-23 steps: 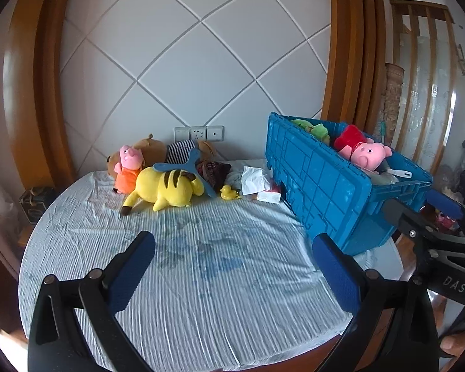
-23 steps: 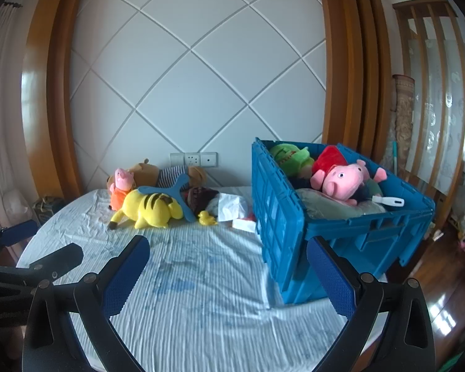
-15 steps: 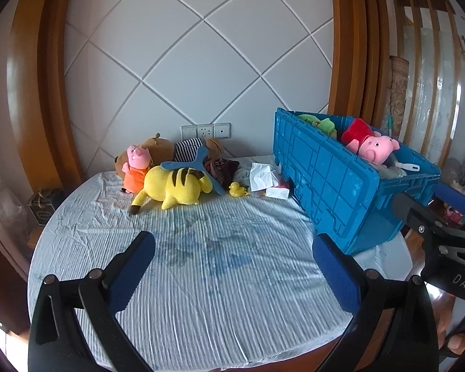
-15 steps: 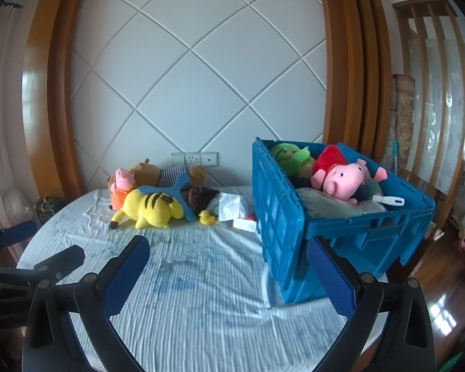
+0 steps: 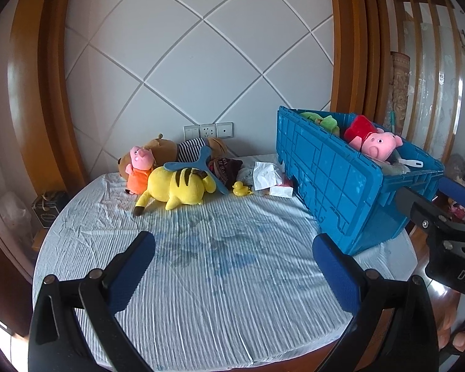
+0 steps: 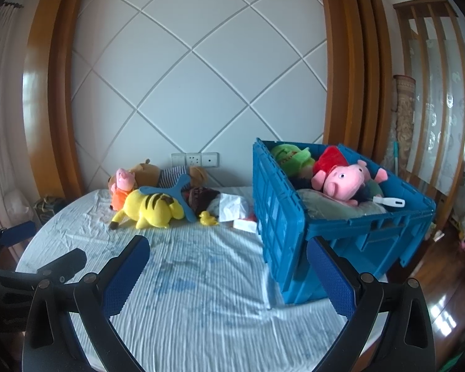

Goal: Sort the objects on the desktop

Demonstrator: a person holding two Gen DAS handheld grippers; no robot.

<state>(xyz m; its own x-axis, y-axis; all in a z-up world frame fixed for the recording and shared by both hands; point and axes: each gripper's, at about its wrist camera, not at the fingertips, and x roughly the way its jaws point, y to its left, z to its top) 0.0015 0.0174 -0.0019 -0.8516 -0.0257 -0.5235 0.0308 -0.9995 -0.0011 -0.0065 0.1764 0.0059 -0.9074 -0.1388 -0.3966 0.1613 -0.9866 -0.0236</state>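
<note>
Both grippers hang above the near edge of the round table (image 5: 232, 294), and both are empty. The left gripper (image 5: 232, 266) has its jaws spread wide, nothing between the blue pads; the right gripper (image 6: 228, 274) is just as wide apart. Along the far edge, by the wall, lies the toy pile: the yellow plush (image 5: 179, 186) on its side, a blue boomerang (image 5: 198, 167) across it, a small pink pig in orange (image 5: 138, 170) to its left, a little yellow duck (image 5: 240, 189) and tissues (image 5: 265, 175) to its right. The blue crate (image 6: 341, 232) sits at the table's right edge, already holding a pink pig plush (image 6: 344, 181) and a green plush (image 6: 291, 155).
</note>
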